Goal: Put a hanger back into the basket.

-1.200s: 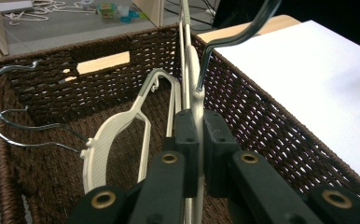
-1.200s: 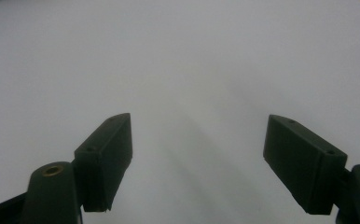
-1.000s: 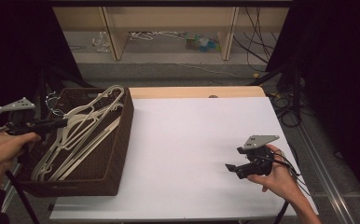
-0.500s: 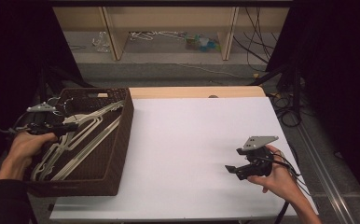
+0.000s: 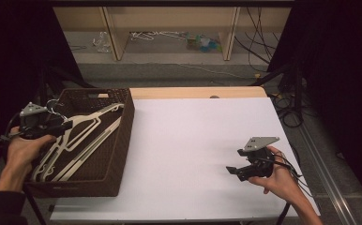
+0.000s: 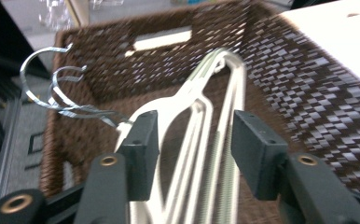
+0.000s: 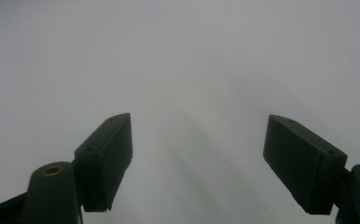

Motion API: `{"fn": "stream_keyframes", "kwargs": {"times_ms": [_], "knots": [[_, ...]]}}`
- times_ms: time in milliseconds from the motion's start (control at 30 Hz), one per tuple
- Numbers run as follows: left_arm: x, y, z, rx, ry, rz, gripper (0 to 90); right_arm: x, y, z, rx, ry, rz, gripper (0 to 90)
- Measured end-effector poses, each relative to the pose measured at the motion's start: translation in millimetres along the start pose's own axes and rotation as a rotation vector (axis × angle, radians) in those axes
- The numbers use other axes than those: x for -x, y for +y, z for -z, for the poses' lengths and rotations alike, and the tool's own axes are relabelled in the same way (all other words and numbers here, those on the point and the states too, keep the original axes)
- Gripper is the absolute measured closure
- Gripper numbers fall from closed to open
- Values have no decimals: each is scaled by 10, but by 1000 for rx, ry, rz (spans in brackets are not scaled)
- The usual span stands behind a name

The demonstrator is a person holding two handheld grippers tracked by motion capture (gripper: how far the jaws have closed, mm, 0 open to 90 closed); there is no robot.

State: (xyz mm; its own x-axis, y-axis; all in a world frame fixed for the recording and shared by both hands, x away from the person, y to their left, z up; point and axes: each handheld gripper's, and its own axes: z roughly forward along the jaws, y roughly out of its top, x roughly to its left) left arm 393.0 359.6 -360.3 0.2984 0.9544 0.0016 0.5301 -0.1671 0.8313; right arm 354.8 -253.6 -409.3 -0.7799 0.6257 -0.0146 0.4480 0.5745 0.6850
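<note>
Left gripper (image 5: 69,124) fingers (image 6: 141,144) just opening, released astride the cream plastic hangers (image 6: 201,140) in the dark woven basket (image 5: 123,140) at left of frame, right gripper (image 5: 233,171) gaping empty over the white table (image 5: 193,140) lower right.

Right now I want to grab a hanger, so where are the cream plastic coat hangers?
In the high view, the cream plastic coat hangers lie stacked in the dark brown woven basket at the table's left edge, under the left gripper.
</note>
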Motion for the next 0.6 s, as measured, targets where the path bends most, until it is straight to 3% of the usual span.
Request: {"fn": "stream_keyframes", "kwargs": {"times_ms": [100, 133, 167, 233, 267, 300, 400, 500, 600], "knots": [[220, 7, 98, 47, -66, 4, 477, -11, 1, -3, 23, -7, -9, 248], [406, 3, 162, 83, -111, -9, 460, -12, 1, 0, 37, -6, -10, 247], [406, 3, 162, 83, -111, -9, 450, -12, 1, 0, 37, -6, -10, 247], [599, -6, 218, 116, -162, -20, 438, -24, -1, 5, 43, -9, -17, 247], [769, -14, 257, 142, -208, -46, 420, -22, 3, 22, 41, -7, -2, 247], [769, -14, 257, 142, -208, -46, 412, -33, -1, 26, 52, -12, -12, 247], [1004, -33, 292, 157, -238, -84, 395, -37, 0, 38, 63, -9, -11, 246], [1219, -79, 313, 189, -259, -82, 371, -52, -3, 54, 90, -16, -21, 238], [1444, -160, 308, 200, -310, -104, 353, -44, -11, 66, 145, -44, -36, 216]]}}
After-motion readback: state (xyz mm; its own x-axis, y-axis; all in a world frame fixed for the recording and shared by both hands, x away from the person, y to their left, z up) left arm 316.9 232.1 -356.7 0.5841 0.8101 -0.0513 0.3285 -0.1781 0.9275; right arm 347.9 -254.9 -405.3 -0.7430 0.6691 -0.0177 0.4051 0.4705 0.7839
